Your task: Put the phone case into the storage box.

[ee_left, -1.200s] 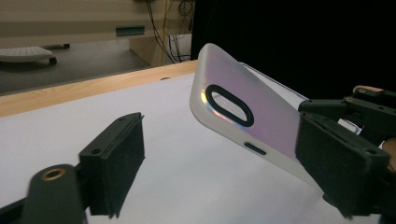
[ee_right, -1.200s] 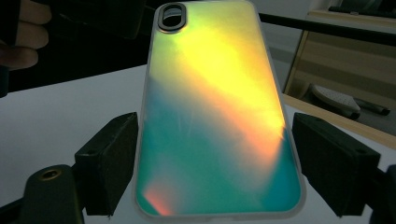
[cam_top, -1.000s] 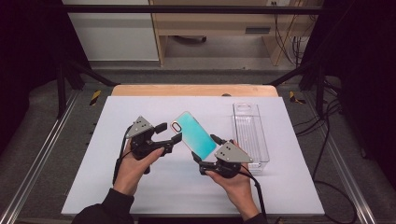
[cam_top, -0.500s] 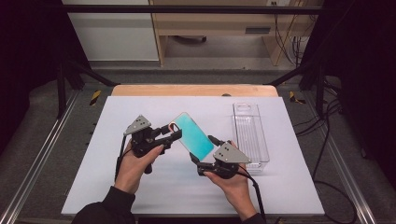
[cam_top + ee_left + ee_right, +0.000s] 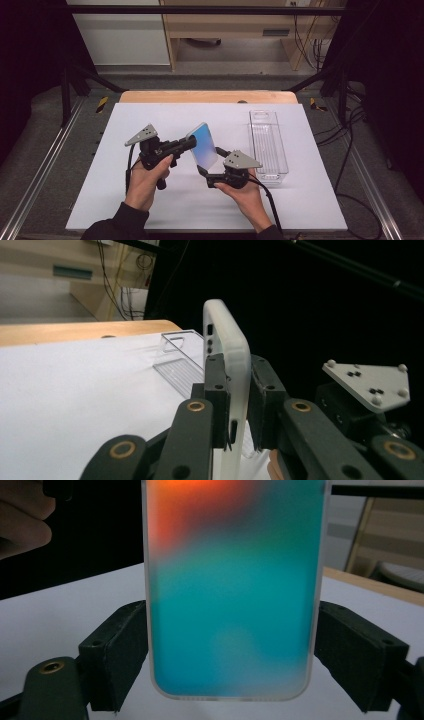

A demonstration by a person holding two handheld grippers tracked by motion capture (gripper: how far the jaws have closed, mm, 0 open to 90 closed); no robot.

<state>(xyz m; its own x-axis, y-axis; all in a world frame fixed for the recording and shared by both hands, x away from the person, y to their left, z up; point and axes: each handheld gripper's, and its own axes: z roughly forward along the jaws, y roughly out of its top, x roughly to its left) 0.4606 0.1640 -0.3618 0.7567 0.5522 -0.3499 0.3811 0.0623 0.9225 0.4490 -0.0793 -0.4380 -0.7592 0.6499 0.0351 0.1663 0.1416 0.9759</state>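
Observation:
A phone (image 5: pixel 202 145) in a frosted white case, its screen glowing teal and orange, is held tilted above the white table (image 5: pixel 150 210) between both grippers. My left gripper (image 5: pixel 190 145) comes from the left; its jaws have just been closing on the phone's upper part. In the left gripper view both pads (image 5: pixel 217 390) press the case (image 5: pixel 227 340) from front and back. My right gripper (image 5: pixel 210 161) holds the lower end. In the right gripper view its pads (image 5: pixel 125 655) clamp the phone (image 5: pixel 232 595) by its two long sides.
A clear plastic tray (image 5: pixel 267 145) lies lengthwise on the right of the table, just beyond my right gripper, and also shows as the clear tray (image 5: pixel 177 365) behind the phone. A wooden edge (image 5: pixel 207 96) borders the table's far side. Metal rails run along both sides.
The left gripper's jaws, wide apart a second ago, have closed onto the phone. The phone has tipped up a little more on edge. Both hands have stayed nearly in place.

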